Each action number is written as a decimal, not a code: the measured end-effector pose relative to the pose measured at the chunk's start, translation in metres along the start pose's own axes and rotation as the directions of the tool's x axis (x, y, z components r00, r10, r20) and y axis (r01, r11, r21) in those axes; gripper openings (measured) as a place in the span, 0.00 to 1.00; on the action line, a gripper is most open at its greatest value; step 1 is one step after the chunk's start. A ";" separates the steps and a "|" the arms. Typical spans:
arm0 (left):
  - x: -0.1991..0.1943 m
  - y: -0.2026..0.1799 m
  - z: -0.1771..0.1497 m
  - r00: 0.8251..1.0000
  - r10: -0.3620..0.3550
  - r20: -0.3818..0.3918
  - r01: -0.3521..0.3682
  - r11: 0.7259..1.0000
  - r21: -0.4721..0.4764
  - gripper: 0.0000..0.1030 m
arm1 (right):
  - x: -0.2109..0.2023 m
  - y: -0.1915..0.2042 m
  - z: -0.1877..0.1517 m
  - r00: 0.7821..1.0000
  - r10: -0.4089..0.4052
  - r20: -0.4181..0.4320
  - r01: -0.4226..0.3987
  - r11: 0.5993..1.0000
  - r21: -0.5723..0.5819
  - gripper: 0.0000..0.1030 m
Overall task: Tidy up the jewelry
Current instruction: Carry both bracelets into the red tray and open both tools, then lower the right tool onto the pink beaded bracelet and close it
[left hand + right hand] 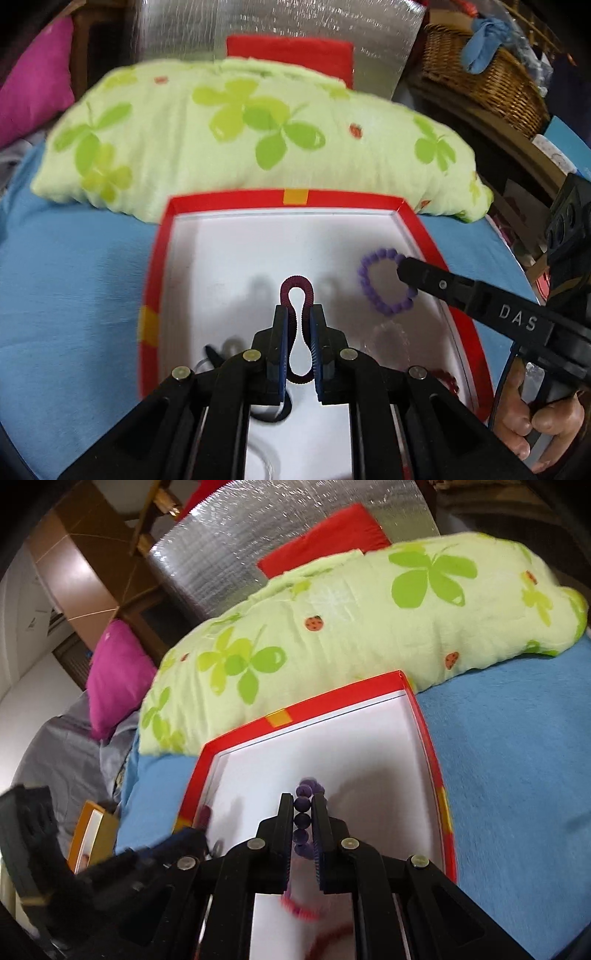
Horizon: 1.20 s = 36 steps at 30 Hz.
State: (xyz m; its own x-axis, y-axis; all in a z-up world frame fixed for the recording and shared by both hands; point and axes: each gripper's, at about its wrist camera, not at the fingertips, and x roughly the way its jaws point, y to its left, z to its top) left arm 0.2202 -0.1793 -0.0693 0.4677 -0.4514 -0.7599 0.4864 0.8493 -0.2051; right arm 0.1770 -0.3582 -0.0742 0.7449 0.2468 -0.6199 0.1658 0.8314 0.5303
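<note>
A red-rimmed box with a white floor lies on the blue bed cover; it also shows in the right wrist view. My left gripper is shut on a dark maroon coiled band, held over the box floor. My right gripper is shut on a purple bead bracelet. In the left wrist view the right gripper holds that bracelet over the right side of the box.
A green flowered pillow lies just behind the box. A red bead piece, a clear piece and a black band lie in the box's near part. A pink and a red piece blur below my right gripper. A wicker basket stands far right.
</note>
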 end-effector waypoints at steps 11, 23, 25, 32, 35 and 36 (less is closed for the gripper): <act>-0.020 -0.010 -0.016 0.992 0.130 0.004 -0.130 0.987 0.094 0.42 | 0.002 -0.017 0.014 0.997 -0.074 -0.008 0.074 0.997 0.033 0.18; -0.136 -0.027 -0.082 0.943 0.268 0.195 -0.304 0.934 0.186 0.57 | -0.078 0.020 -0.056 0.997 -0.051 -0.049 0.044 0.990 -0.135 0.19; -0.150 -0.028 -0.097 0.939 0.271 0.211 -0.311 0.932 0.184 0.57 | -0.093 0.022 -0.075 0.997 -0.047 -0.060 0.038 0.989 -0.144 0.19; -0.186 -0.018 -0.142 0.942 0.263 0.207 -0.290 0.950 0.116 0.57 | -0.137 0.026 -0.128 0.997 -0.034 -0.075 0.022 0.987 -0.160 0.21; -0.195 -0.016 -0.148 0.942 0.255 0.216 -0.282 0.954 0.100 0.57 | -0.143 0.027 -0.145 0.995 -0.042 -0.095 0.025 0.984 -0.174 0.21; -0.197 -0.015 -0.149 0.942 0.254 0.218 -0.280 0.955 0.096 0.57 | -0.144 0.027 -0.149 0.994 -0.045 -0.102 0.026 0.984 -0.179 0.21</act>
State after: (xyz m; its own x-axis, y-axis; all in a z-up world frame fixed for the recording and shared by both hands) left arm 0.0105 -0.0621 -0.0086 0.7252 -0.2692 -0.6337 0.4043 0.9115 0.0756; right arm -0.0225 -0.2969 -0.0564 0.6671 0.2585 -0.6987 0.0672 0.9132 0.4019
